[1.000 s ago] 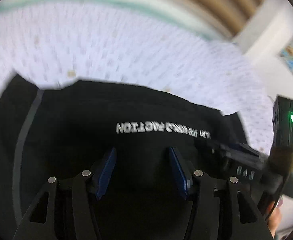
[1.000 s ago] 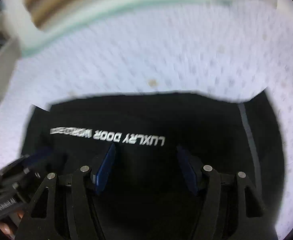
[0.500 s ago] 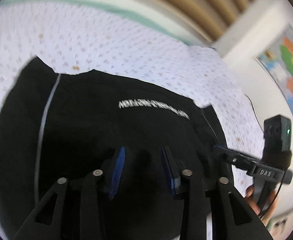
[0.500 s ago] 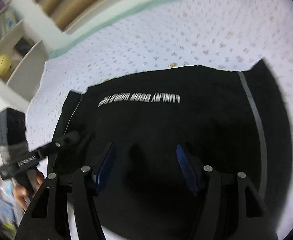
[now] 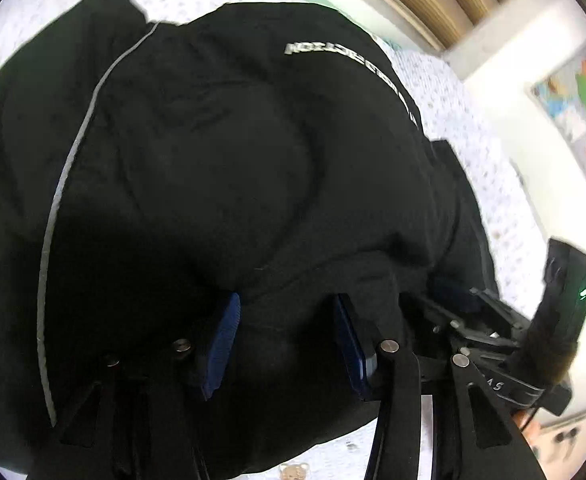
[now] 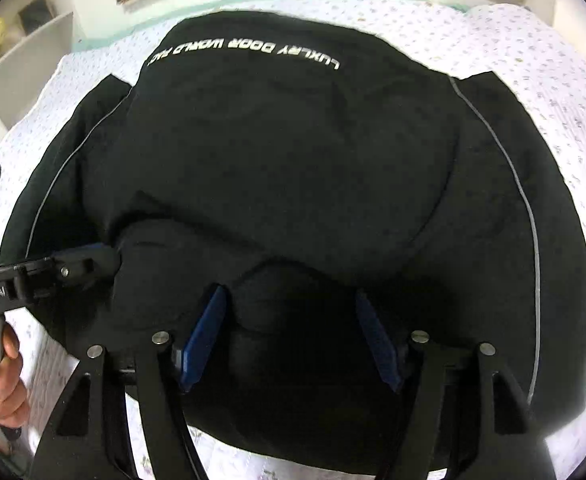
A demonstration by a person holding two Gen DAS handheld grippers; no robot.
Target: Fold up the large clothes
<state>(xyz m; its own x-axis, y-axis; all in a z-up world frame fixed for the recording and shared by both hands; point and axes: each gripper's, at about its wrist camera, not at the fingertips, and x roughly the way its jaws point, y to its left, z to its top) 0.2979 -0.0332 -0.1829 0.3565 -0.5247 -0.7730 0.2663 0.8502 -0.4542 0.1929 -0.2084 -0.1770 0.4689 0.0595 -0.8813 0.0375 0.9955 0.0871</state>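
On the bed, left wrist view: black garment (image 5: 221, 168) filled the middle; left gripper (image 5: 285, 340) at 6 o'clock, jaws apart after just widening, cloth bulging between them
Right wrist view: right gripper (image 6: 293, 340) at 6 o'clock, jaws apart over the fold; sheet (image 6: 533, 48) at 1 o'clock

Both hand-held grippers (image 5: 285, 332) (image 6: 293, 336) parted, angled downward

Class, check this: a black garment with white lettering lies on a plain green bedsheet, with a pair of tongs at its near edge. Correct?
Not quite. The bedsheet is white with small dots, not plain green, as the right wrist view shows. The black garment, white lettering and tongs stand.
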